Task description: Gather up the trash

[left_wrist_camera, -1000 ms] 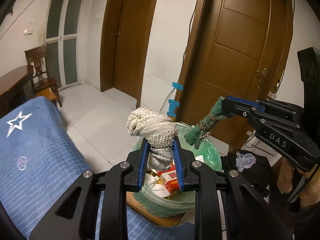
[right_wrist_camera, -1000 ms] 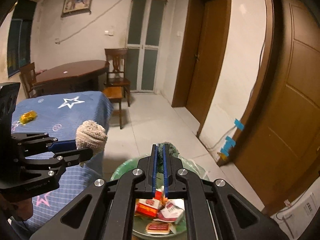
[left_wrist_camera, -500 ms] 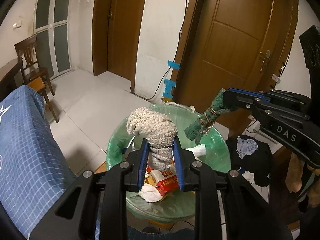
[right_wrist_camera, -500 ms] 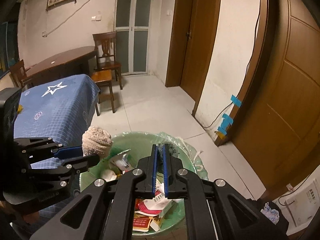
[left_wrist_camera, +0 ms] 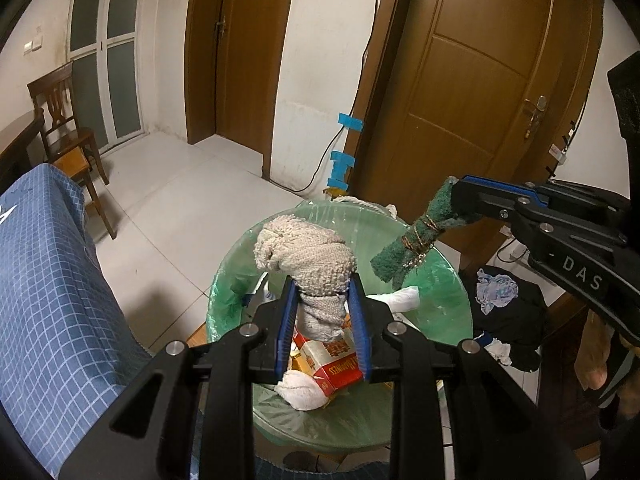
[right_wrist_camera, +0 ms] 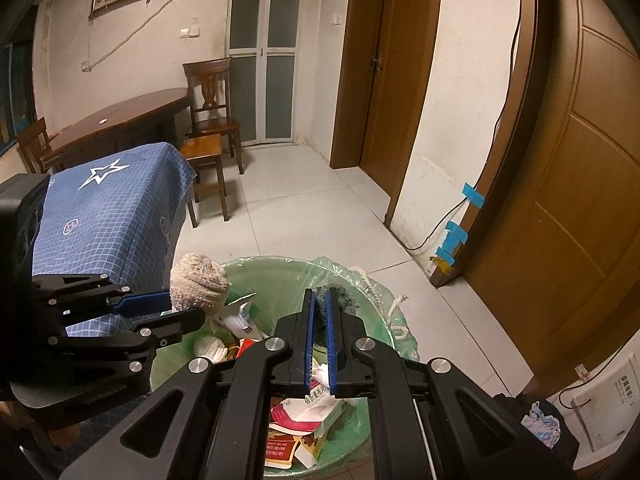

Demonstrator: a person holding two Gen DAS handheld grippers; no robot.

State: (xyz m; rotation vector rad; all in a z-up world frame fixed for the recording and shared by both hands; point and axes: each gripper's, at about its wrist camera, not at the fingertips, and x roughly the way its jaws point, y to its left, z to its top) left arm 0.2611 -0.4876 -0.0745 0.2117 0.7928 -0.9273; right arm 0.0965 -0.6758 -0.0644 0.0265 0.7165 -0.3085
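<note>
Two hand-held black grippers with blue pads hang side by side over a round bin (left_wrist_camera: 448,304) lined with a pale green plastic bag.

The left gripper (left_wrist_camera: 323,322) has a rolled beige knitted cloth (left_wrist_camera: 308,260) between its jaws. The jaws have just been opening a little; the lower, narrow part of the cloth sits between the pads, and whether they press on it cannot be told. The cloth's bulky upper part bulges above the fingertips, over the near left part of the bin's mouth.

The right gripper (right_wrist_camera: 319,330) is clamped almost fully together on a dark green scrubbing cloth (left_wrist_camera: 416,236) bound with thin cord. It is pinched by one end, and the free end hangs down over the far right part of the bin.

Inside the bin lie red and white cartons (left_wrist_camera: 334,364), crumpled white tissue (left_wrist_camera: 300,390) and other paper packaging.

To the left of the bin stands a table draped in a blue checked cloth (right_wrist_camera: 116,212) with a white star. Further off are wooden chairs (right_wrist_camera: 212,112) and brown doors (left_wrist_camera: 472,80). A dark bundle of clothing (left_wrist_camera: 508,320) lies on the floor to the right of the bin.
</note>
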